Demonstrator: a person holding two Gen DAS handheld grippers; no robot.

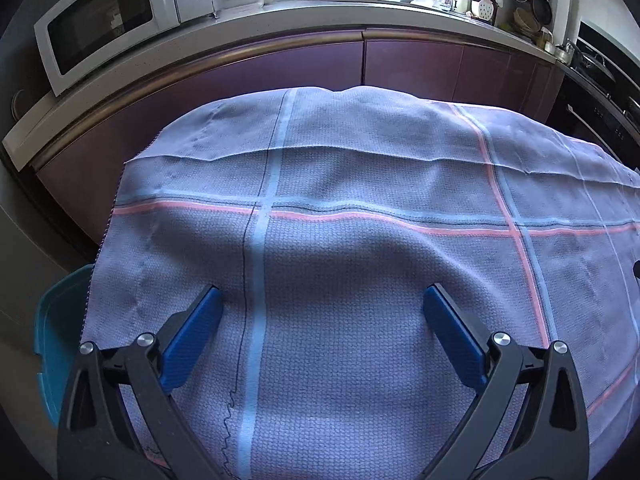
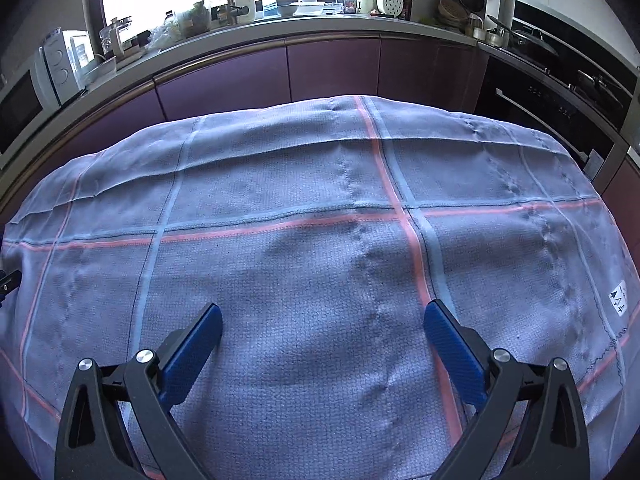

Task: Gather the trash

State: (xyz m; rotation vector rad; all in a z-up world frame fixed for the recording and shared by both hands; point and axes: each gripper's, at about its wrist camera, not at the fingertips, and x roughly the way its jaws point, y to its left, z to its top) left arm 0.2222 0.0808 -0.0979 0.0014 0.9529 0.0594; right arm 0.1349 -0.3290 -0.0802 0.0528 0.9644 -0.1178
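Jaws wide apart and empty on both tools: left gripper (image 1: 322, 296) and right gripper (image 2: 322, 314), each with ribbed blue pads on black plastic arms with silver rivets, held above the cloth. Beneath: lavender waffle-weave cloth with pink and pale-blue grid stripes (image 1: 360, 184), creased across its far part, draped over a table. White sewn-in care label with black symbols (image 2: 618, 298) at its right edge; symbols too small to read. Teal plastic bin (image 1: 60, 320) beside the cloth's left edge. Beyond: white microwave oven (image 1: 108, 20), glossy plum cabinet fronts (image 2: 332, 68). No trash visible.
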